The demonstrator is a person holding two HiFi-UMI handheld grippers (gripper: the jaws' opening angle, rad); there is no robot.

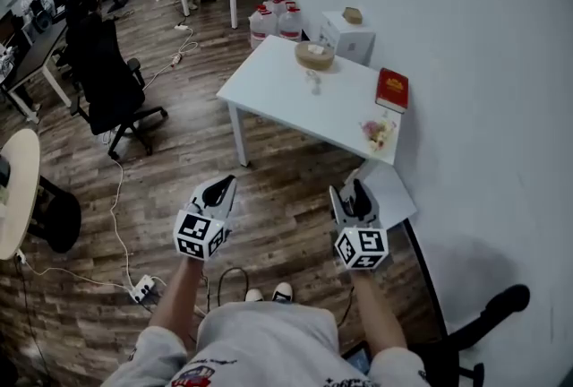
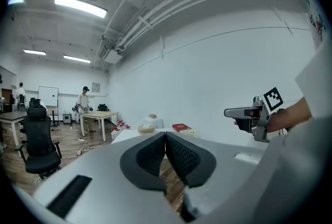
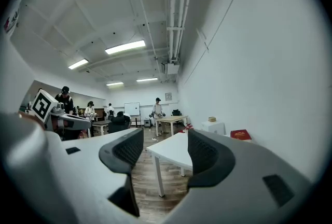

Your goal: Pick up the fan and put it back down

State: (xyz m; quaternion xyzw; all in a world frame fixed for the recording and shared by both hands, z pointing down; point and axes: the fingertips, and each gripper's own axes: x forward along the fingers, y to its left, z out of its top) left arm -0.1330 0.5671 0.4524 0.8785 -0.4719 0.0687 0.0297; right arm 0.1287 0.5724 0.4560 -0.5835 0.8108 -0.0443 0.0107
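Observation:
A white table stands against the wall some way ahead of me. On it lie a woven basket, a red book, a flowery bundle and a small pale object; which of these is the fan I cannot tell from here. Both grippers are held at waist height over the wooden floor, well short of the table. My left gripper is shut, pads touching, with nothing in it. My right gripper is open and empty, with the table seen between its jaws.
A black office chair stands to the left, and a power strip with cables lies on the floor near my feet. Water jugs and a white cabinet sit behind the table. A chair base is at lower right by the wall.

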